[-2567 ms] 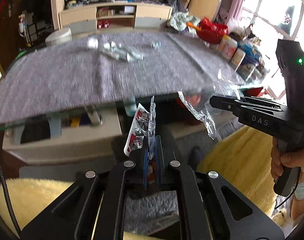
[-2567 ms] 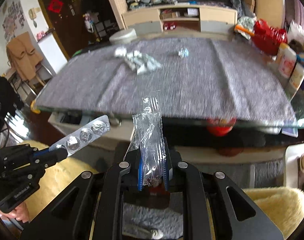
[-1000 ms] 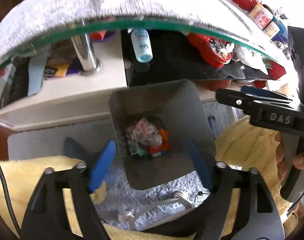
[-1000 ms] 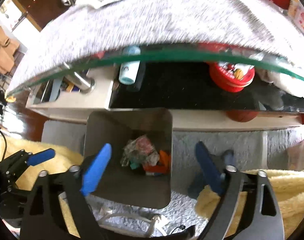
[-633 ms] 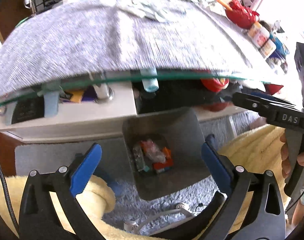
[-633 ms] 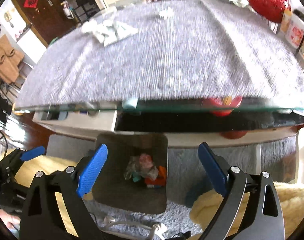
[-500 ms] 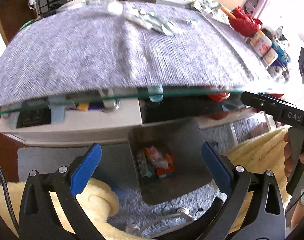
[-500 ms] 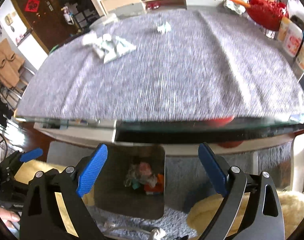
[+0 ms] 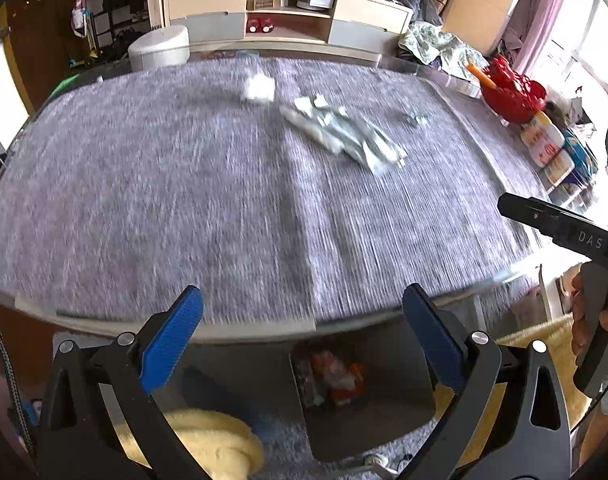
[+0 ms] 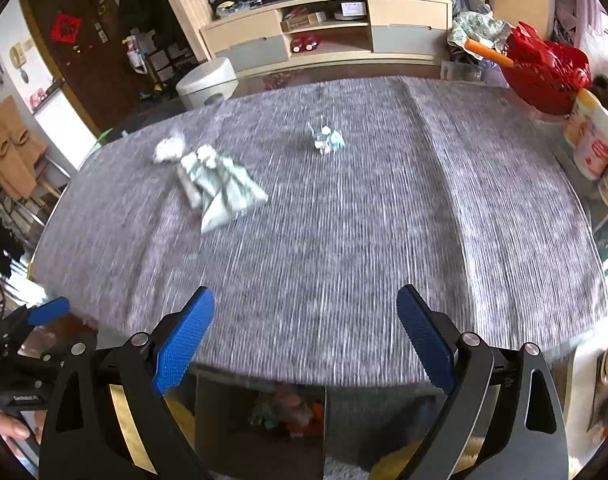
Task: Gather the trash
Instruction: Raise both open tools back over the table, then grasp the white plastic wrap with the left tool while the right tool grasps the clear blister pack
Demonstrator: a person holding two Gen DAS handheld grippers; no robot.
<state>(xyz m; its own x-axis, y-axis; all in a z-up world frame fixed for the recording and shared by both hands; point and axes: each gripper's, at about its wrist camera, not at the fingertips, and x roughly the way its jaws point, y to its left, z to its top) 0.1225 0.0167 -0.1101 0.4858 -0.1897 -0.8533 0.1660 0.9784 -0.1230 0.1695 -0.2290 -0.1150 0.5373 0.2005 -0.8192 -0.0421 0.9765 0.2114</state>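
In the left wrist view the left tongs (image 9: 302,340) stand wide apart with nothing between the pads; their jaws have just been opening, and they are empty. Below them, under the near edge of the bench (image 9: 144,208), the bin (image 9: 387,412) already holds a small heap of wrappers (image 9: 335,376), so part of the job looks done. Still on the grey cloth at the far side lie a white wad (image 9: 259,88), a spread of silvery packets (image 9: 343,136) and a small scrap (image 9: 417,119) further right. The right tongs (image 9: 503,204) enter from the right edge, side-on, so their gap cannot be read here. In the right wrist view the right tongs (image 10: 305,332) are spread wide too and hold nothing. The same leftovers show: wad (image 10: 168,149), packets (image 10: 220,188), touching or nearly so, and the scrap (image 10: 325,139) well apart from them. The bin (image 10: 260,412) sits below the bench edge with trash inside. By my reckoning, at least three pickups remain, all well away from both tongs.
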